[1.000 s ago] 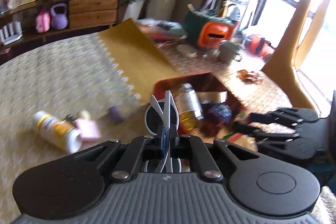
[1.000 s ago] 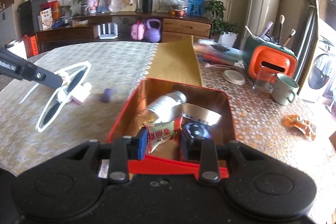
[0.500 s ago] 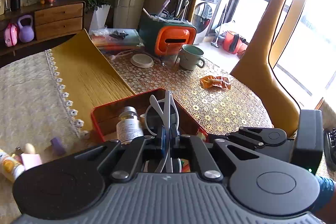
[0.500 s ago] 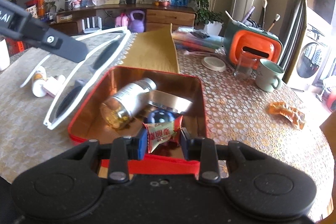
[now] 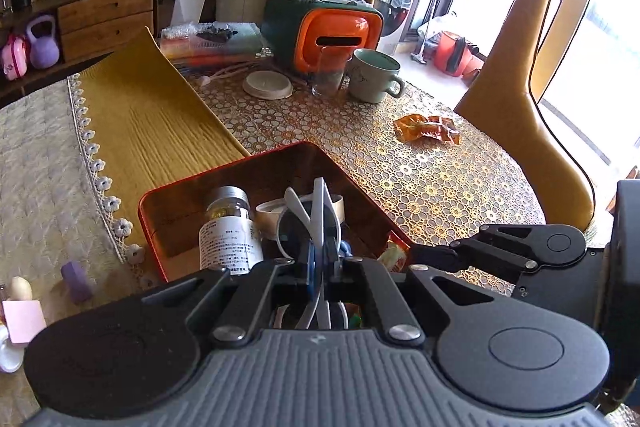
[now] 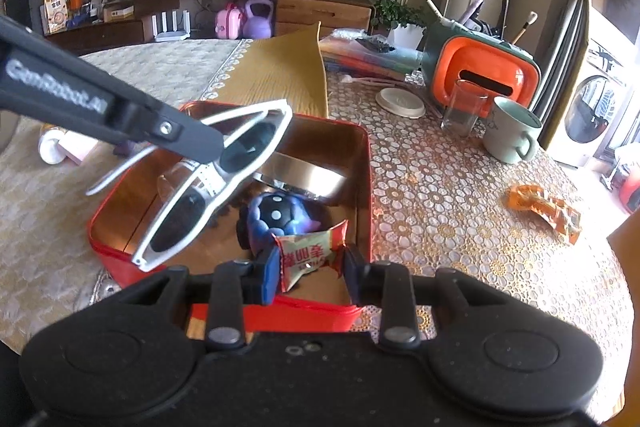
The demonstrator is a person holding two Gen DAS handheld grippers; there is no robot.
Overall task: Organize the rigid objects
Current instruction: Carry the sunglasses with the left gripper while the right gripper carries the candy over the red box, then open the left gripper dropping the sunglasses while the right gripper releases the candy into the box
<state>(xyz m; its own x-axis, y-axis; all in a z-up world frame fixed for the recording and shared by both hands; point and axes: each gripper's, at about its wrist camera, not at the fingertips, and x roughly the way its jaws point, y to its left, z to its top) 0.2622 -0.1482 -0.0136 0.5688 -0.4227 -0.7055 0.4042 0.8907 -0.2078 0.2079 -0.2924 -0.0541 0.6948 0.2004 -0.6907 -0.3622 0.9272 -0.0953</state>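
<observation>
White-framed sunglasses (image 6: 224, 179) hang over the red tin box (image 6: 362, 167), pinched at the bridge by my left gripper (image 5: 319, 263), which is shut on them. In the left wrist view the sunglasses (image 5: 312, 223) stand edge-on above the box (image 5: 168, 187). My right gripper (image 6: 308, 267) hovers at the box's near edge, shut on a red-and-white snack packet (image 6: 310, 257). Inside the box lie a labelled bottle (image 5: 230, 239), a tape roll (image 6: 304, 173) and a dark blue dotted toy (image 6: 276, 215).
A green mug (image 6: 510, 135), a glass (image 6: 464, 109), an orange-and-green holder (image 6: 480, 71) and a white lid (image 6: 400, 103) stand behind the box. An orange wrapper (image 6: 544, 207) lies to the right. A purple block (image 5: 76, 281) and pink item (image 5: 24, 319) lie left of it.
My left gripper has carried the sunglasses rightward from beside the box to over it. The right gripper with the packet has sunk slightly toward the box's near edge.
</observation>
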